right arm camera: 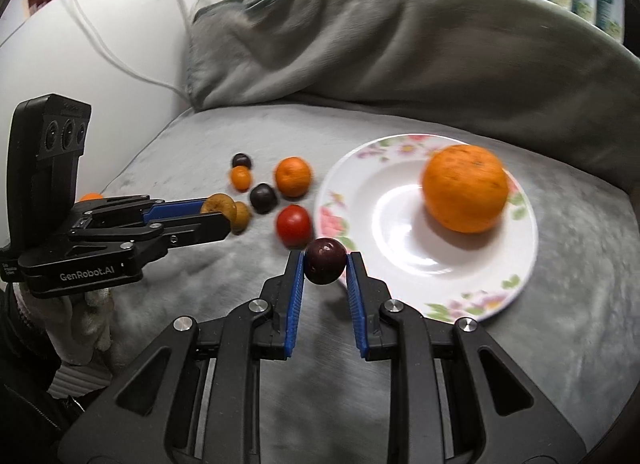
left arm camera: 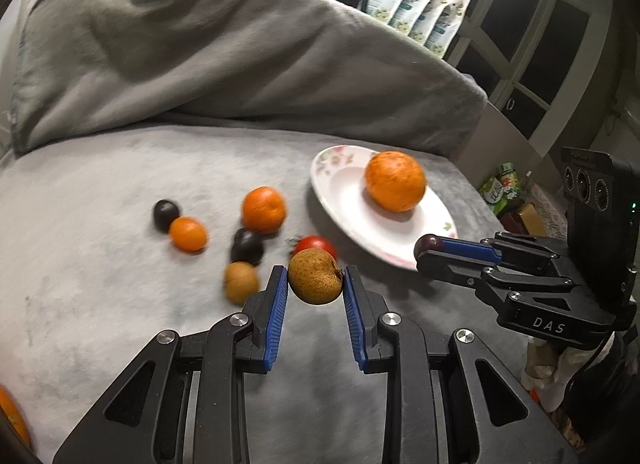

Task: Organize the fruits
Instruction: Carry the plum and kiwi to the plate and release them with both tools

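Observation:
My left gripper (left arm camera: 315,278) is shut on a brown round fruit (left arm camera: 315,275) and holds it above the grey blanket; it also shows in the right wrist view (right arm camera: 218,209). My right gripper (right arm camera: 325,267) is shut on a dark plum (right arm camera: 325,266) at the near left rim of a floral white plate (right arm camera: 400,264); the plum also shows in the left wrist view (left arm camera: 427,244). A large orange (right arm camera: 464,187) lies on the plate. On the blanket lie a red tomato (right arm camera: 294,225), a second brown fruit (left arm camera: 241,282), two small oranges (left arm camera: 263,209) (left arm camera: 188,234) and two dark plums (left arm camera: 247,246) (left arm camera: 165,215).
A grey pillow (left arm camera: 200,55) lies behind the fruits. Another orange (left arm camera: 14,420) sits at the left edge of the left wrist view. White cables (right arm camera: 120,59) run along the wall. Food pouches (left arm camera: 416,3) stand at the back right.

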Motion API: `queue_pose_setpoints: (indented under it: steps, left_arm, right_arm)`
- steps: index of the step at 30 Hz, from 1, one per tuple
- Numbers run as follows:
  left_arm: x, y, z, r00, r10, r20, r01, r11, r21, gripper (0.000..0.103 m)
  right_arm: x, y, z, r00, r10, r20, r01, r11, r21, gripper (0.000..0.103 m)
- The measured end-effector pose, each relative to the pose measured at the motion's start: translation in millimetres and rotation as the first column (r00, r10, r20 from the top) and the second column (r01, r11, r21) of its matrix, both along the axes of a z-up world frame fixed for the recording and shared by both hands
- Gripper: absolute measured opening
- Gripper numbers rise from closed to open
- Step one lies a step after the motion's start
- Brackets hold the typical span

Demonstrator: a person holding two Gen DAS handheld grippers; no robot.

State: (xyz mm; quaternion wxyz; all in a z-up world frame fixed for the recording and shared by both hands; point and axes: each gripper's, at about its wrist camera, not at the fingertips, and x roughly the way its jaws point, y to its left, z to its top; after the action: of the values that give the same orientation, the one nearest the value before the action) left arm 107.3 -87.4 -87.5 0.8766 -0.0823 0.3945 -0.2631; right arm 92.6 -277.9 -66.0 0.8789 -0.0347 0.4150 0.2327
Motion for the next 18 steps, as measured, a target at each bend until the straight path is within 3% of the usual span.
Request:
queue_pose_setpoints:
  steps: [18]
  left_arm:
    - [15,-61,3,0.997,-0.069,0.025,0.068,0.997,0.040,0.027]
  right_arm:
    - [3,-56,-8,0.993,-0.116,0.006,0.116,0.993,-0.013,0.023]
